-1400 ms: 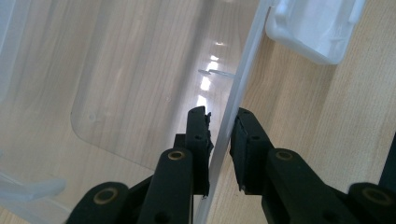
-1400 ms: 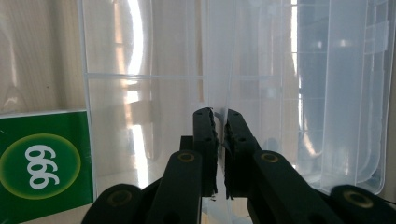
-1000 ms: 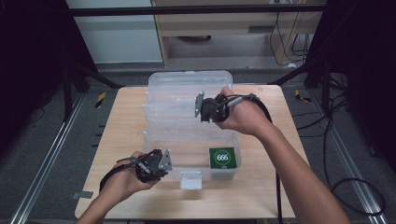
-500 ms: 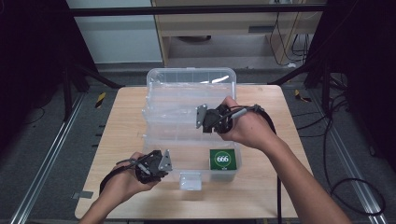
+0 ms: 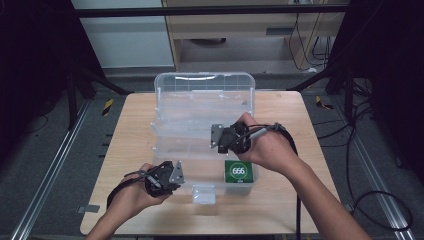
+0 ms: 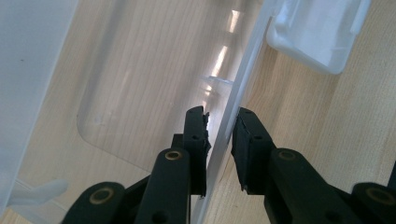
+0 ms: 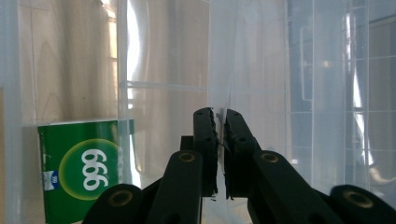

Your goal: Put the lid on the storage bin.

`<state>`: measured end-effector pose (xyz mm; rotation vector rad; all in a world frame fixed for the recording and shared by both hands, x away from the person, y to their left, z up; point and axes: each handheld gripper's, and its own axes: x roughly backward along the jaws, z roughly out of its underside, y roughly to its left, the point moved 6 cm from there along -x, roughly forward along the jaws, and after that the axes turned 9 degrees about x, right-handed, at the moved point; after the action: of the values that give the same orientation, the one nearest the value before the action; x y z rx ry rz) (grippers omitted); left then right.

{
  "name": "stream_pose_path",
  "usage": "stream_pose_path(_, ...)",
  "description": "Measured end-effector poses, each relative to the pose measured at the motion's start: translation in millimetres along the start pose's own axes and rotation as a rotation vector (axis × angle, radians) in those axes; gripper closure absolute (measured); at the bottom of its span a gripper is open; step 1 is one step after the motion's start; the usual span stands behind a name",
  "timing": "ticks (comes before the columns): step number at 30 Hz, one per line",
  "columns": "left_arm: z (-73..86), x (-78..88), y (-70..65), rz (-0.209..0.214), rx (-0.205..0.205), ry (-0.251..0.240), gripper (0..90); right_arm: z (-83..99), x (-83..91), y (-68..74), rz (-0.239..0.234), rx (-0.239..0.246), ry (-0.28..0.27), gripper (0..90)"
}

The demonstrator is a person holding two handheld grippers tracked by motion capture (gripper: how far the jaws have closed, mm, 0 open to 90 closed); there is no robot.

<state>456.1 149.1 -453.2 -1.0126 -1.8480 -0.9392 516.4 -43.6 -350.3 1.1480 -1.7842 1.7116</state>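
A clear plastic storage box (image 5: 170,150) stands on the wooden table (image 5: 132,125), its clear lid (image 5: 205,82) tilted up over it. A green carton marked 666 (image 5: 240,171) (image 7: 79,172) lies in the box's front right corner. My right gripper (image 5: 216,136) (image 7: 218,116) is shut on the lid's thin clear edge (image 7: 219,70) above the box's middle. At the box's front left, my left gripper (image 5: 181,172) (image 6: 219,121) is shut on the box's clear front wall (image 6: 243,70), one jaw inside and one outside.
A white latch (image 5: 204,194) (image 6: 317,32) sticks out from the box's front onto the table. Bare tabletop lies left and right of the box. Dark frame posts and cables stand on the floor around the table.
My right gripper has moved toward the front of the box and slightly down, bringing the lid's edge with it. The left gripper has stayed where it was.
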Motion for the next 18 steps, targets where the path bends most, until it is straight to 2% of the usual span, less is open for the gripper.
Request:
stream_pose_path(12, -0.3, -0.2, -2.2, -0.011, 0.012, -0.011, 75.0, 1.3, 4.7, 16.2, 0.009, -0.018, -0.032, 84.5)
stream_pose_path(18, -0.1, 0.1, -2.5, -0.012, 0.018, -0.017, 74.5, 0.5, 5.6, 20.5, -0.001, -0.007, -0.042, 84.4)
